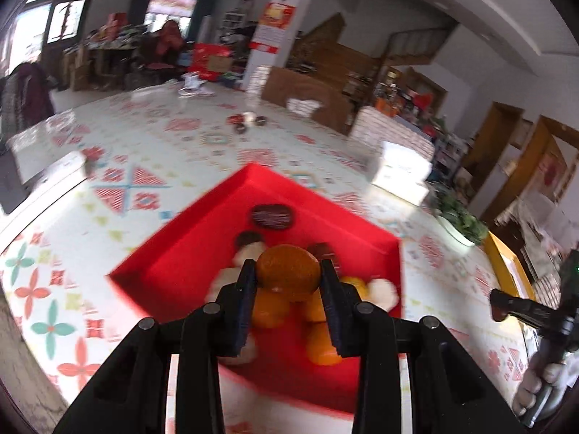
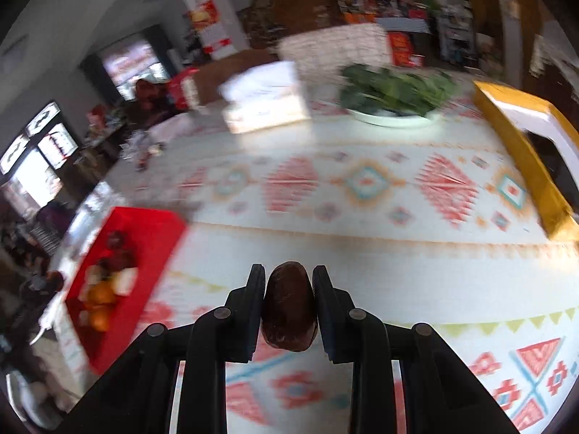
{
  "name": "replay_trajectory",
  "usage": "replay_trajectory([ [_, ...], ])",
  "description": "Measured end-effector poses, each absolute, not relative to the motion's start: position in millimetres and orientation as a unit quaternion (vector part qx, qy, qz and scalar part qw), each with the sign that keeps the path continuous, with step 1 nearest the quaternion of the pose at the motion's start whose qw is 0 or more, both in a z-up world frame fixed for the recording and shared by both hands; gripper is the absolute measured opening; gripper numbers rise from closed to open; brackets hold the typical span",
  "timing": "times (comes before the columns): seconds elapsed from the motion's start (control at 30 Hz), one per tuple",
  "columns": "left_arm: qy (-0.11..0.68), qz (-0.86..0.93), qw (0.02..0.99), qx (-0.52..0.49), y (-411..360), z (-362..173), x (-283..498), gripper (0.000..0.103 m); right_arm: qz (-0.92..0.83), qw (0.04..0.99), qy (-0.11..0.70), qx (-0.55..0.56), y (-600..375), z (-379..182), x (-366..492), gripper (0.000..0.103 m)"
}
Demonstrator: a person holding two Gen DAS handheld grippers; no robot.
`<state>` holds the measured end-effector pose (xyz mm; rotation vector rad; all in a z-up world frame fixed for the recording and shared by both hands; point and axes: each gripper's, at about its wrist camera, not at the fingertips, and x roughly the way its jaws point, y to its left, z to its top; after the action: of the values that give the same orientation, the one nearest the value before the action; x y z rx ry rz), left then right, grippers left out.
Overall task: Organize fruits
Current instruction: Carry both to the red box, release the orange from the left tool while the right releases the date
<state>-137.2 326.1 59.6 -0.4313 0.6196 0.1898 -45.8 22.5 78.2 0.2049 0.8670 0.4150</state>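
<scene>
With the left gripper (image 1: 288,271) jaws clamped on an orange (image 1: 288,272) above the red tray (image 1: 202,238) and the right gripper (image 2: 288,302) jaws clamped on a dark fruit (image 2: 288,307) over the bench (image 2: 398,253), keep both grips firm and lower each fruit gently before letting go.

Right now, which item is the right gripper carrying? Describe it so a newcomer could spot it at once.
Start at the patterned tablecloth, with the red tray of fruit off to the left in the right wrist view. Above the cloth, the right gripper has its jaws shut on a dark brown oblong fruit. It is glossy and nearly black, unlike the orange fruit in the left gripper.
</scene>
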Motion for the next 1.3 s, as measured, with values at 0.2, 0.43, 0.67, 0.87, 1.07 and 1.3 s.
replay_trajectory([
  [0.2,0.315,0.094,0.918,-0.223,344.9,44.2,-142.2,0.034,0.296,0.860,0.412,0.063,110.6,101.1,-68.9,0.030],
  [0.43,0.326,0.068,0.916,-0.223,341.9,37.3,-140.5,0.034,0.367,0.826,0.428,0.024,199.6,91.9,-87.0,0.030],
  [0.67,0.350,0.041,0.914,-0.201,324.8,26.7,-137.0,0.034,0.359,0.820,0.446,-0.013,236.2,64.9,-81.8,0.030],
  [0.87,0.359,0.039,0.915,-0.180,317.3,21.8,-135.4,0.034,0.346,0.818,0.460,-0.013,239.5,53.5,-69.7,0.030],
  [1.07,0.357,0.037,0.916,-0.181,315.3,24.3,-135.6,0.042,0.343,0.819,0.460,-0.019,243.8,51.6,-67.5,0.030],
  [1.3,0.341,0.049,0.919,-0.189,320.9,36.9,-142.4,0.058,0.348,0.823,0.448,0.013,236.7,56.7,-63.8,0.032],
])
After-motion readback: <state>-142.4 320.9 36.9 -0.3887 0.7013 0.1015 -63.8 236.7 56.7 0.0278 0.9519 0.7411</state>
